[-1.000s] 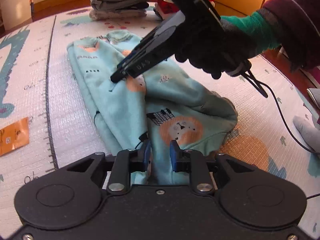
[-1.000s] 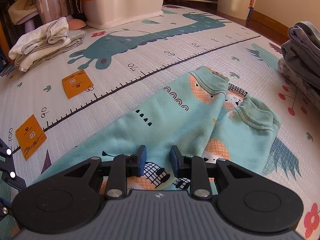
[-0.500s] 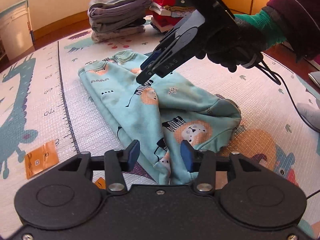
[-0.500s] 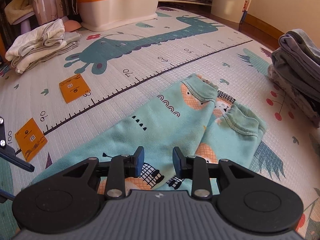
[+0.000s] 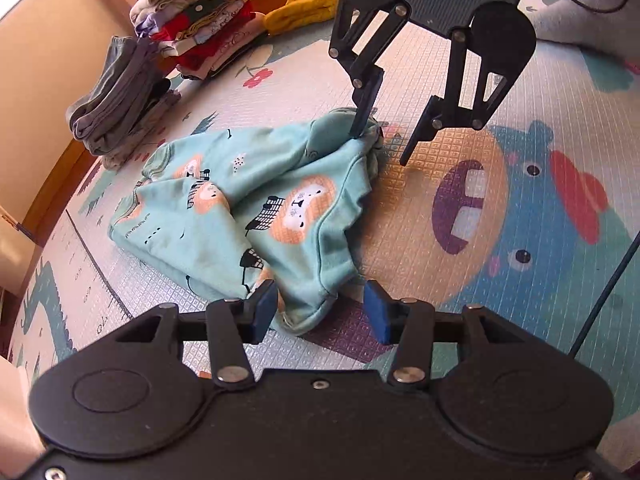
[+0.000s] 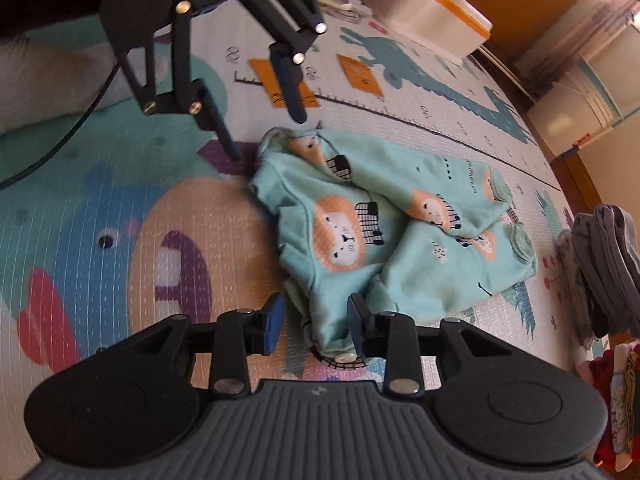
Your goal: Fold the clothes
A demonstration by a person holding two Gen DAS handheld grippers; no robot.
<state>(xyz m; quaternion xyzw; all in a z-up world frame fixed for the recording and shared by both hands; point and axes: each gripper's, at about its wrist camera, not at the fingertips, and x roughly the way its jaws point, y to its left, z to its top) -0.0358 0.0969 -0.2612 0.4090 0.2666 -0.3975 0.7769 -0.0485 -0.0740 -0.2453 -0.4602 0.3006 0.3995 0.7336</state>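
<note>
A mint-green child's garment with lion prints (image 5: pixel 248 200) lies crumpled and partly folded on the play mat (image 5: pixel 460 92). My left gripper (image 5: pixel 320 314) is open at its near corner, and the cloth's edge lies loosely between the blue pads (image 5: pixel 262 312). Opposite it, my right gripper (image 5: pixel 386 140) has one fingertip touching the garment's far corner. In the right wrist view the right gripper (image 6: pixel 316 328) has its jaws opening around a hanging corner of the garment (image 6: pixel 360 248), with a gap at the left pad. The left gripper (image 6: pixel 266 136) stands at the far end.
A grey stack of folded clothes (image 5: pixel 120 96), a colourful stack (image 5: pixel 200 20) and a yellow garment (image 5: pixel 308 4) sit at the mat's far edge. Orange cards (image 6: pixel 360 74) lie by a white and orange tub (image 6: pixel 432 4). A black cable (image 5: pixel 600 300) runs at right.
Both grippers have swung round to face each other at one end of the garment, and both views have rolled. Both jaws stand wider. The right gripper has come down from above the middle to a corner.
</note>
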